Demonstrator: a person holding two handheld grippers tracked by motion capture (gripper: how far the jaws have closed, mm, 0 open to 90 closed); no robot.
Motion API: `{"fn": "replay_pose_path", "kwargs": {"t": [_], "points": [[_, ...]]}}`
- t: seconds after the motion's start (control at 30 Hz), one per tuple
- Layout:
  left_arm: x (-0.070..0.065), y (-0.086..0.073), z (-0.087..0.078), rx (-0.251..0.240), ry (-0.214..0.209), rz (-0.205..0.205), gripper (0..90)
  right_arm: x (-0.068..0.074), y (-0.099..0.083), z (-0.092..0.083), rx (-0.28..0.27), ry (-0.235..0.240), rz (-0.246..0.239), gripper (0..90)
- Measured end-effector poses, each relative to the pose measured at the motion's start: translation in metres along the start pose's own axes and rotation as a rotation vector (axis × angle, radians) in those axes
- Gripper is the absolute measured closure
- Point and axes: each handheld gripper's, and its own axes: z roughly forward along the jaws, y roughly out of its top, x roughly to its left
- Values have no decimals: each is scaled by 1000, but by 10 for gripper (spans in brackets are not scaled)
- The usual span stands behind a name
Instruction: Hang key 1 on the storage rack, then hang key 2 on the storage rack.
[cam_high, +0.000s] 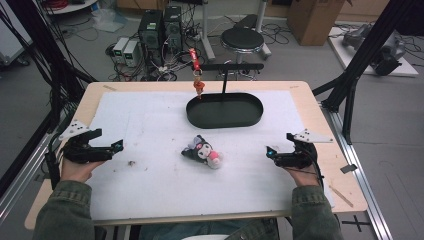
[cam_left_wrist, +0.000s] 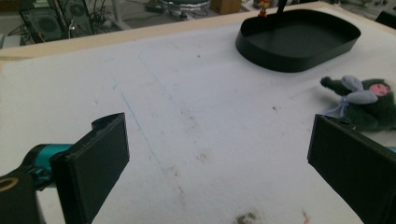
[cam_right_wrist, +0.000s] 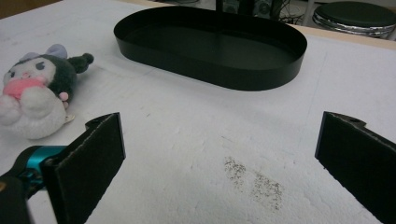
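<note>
A small plush toy (cam_high: 204, 152), dark with a white and pink front, lies on the white mat (cam_high: 150, 180) at the table's middle. It also appears in the left gripper view, plush toy (cam_left_wrist: 364, 100), and in the right gripper view, plush toy (cam_right_wrist: 35, 95). Behind it sits a black oval tray (cam_high: 225, 111) with an upright post and crossbar; a red and orange charm (cam_high: 198, 86) hangs there. My left gripper (cam_high: 111, 148) rests open at the mat's left edge. My right gripper (cam_high: 278, 151) rests open at the right. Both hold nothing.
The tray (cam_left_wrist: 299, 42) is empty inside, as the right gripper view of the tray (cam_right_wrist: 210, 46) shows. Small dark stains (cam_right_wrist: 254, 179) mark the mat. Beyond the table's far edge stand a round stool (cam_high: 242, 40), computer towers (cam_high: 160, 30) and cables.
</note>
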Motion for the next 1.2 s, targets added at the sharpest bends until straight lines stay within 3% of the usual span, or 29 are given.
{"fn": "replay_pose_path", "kwargs": {"t": [0.2,0.67,0.9,1.2], "points": [[-4,-9,-3,-16,1,-7,59,1,0,1,12,6,1,5],[-12,-33,-14,12,-15,1,59,2,-1,4,51,25,15,5],[-13,-36,-17,-1,-27,16,59,12,9,10,86,101,47,5],[-12,-39,-17,12,-48,9,59,23,20,11,113,107,9,5]]}}
